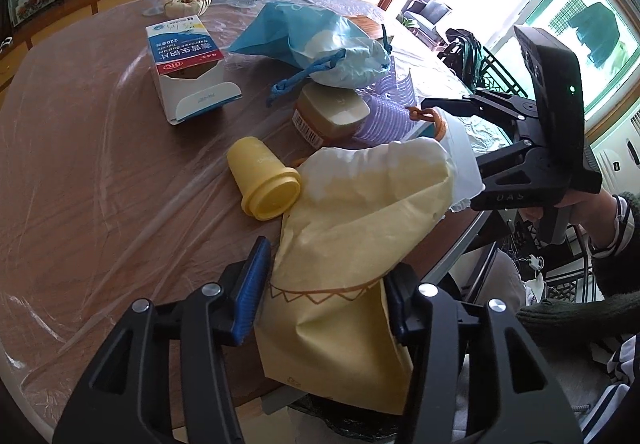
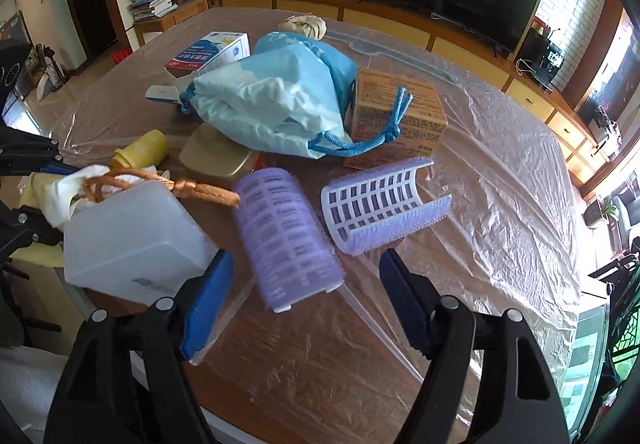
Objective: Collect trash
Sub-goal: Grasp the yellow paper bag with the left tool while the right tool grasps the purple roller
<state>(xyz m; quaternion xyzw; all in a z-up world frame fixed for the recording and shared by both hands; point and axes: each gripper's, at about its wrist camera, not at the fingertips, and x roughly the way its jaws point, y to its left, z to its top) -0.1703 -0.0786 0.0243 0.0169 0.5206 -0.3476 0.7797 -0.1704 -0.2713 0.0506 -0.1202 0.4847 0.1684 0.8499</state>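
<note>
The left gripper [image 1: 324,300] is clamped on a yellow drawstring bag [image 1: 352,244], with its blue pads [image 1: 252,300] pressing the folded cloth from both sides at the near edge of the table [image 1: 80,204]. Just in front of this gripper, a little to its left, a yellow cup [image 1: 264,180] lies on its side and touches the bag. Further ahead are a beige box with a barcode [image 1: 328,114], a light blue drawstring bag [image 1: 320,44] and, more to the left, a white and blue medicine box [image 1: 188,64].

The right gripper [image 2: 306,292] stands with its jaws apart and nothing is pressed between them. Between its fingers, slightly ahead, lies a purple hair roller [image 2: 286,236] on the plastic sheet [image 2: 500,164] that covers the table. A second, opened roller [image 2: 384,204] lies just to the right of the first one. To the left of this gripper, near its left finger, is a translucent white container [image 2: 132,236] with an orange cord [image 2: 160,184] over it. Behind the rollers is a brown cardboard box [image 2: 400,116].

In the left wrist view, a hand [image 1: 580,204] holds the right gripper at the right side.
</note>
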